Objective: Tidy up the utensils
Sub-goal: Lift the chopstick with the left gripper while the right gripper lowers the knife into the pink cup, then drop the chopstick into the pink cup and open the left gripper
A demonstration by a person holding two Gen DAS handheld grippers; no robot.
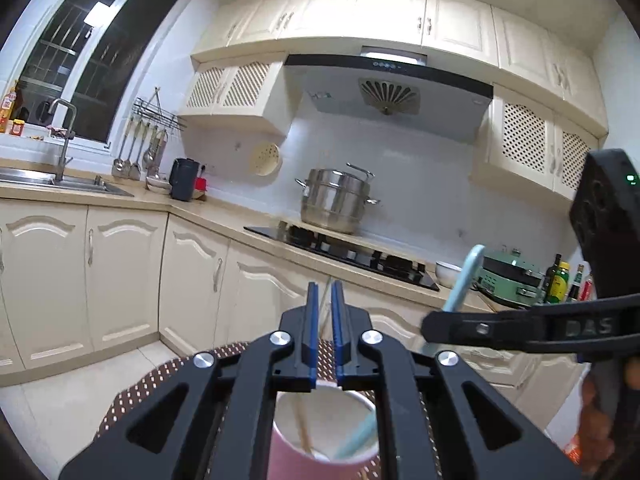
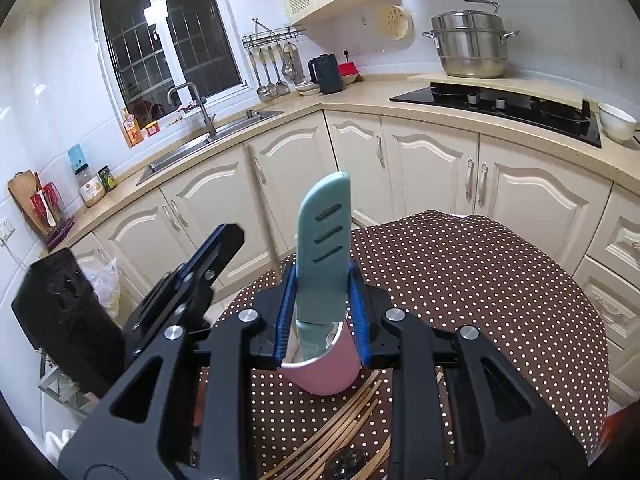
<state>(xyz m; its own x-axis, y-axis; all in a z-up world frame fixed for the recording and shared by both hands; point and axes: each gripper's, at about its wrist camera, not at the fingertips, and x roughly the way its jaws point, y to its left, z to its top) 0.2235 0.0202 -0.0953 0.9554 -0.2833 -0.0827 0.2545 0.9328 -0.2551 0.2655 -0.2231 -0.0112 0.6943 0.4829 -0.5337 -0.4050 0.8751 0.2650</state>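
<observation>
Right gripper (image 2: pixel 320 304) is clamped on the knife (image 2: pixel 323 240) by its teal handle, blue pads pressing both sides. The handle stands nearly upright, tilted a little, and the blade goes down into the pink cup (image 2: pixel 324 368) — the blade tip is hidden inside.

Left gripper (image 1: pixel 325 312) has its jaws together. Something thin shows in the slit between the pads, but I can't tell what it is. It points level, just above the cup (image 1: pixel 320 432).

From the left wrist view, the cup's white interior already holds a chopstick (image 1: pixel 301 424) and a pale teal stick-shaped utensil (image 1: pixel 356 436), both leaning against the wall. The right gripper (image 1: pixel 430 330) comes in from the right with the knife handle (image 1: pixel 464 280) sticking up above it.

The cup stands on the brown polka-dot tablecloth (image 2: pixel 460 280). A loose bunch of chopsticks (image 2: pixel 340 428) lies on the cloth just beside the cup's base, nearer the right camera — whether they touch the cup isn't clear.
</observation>
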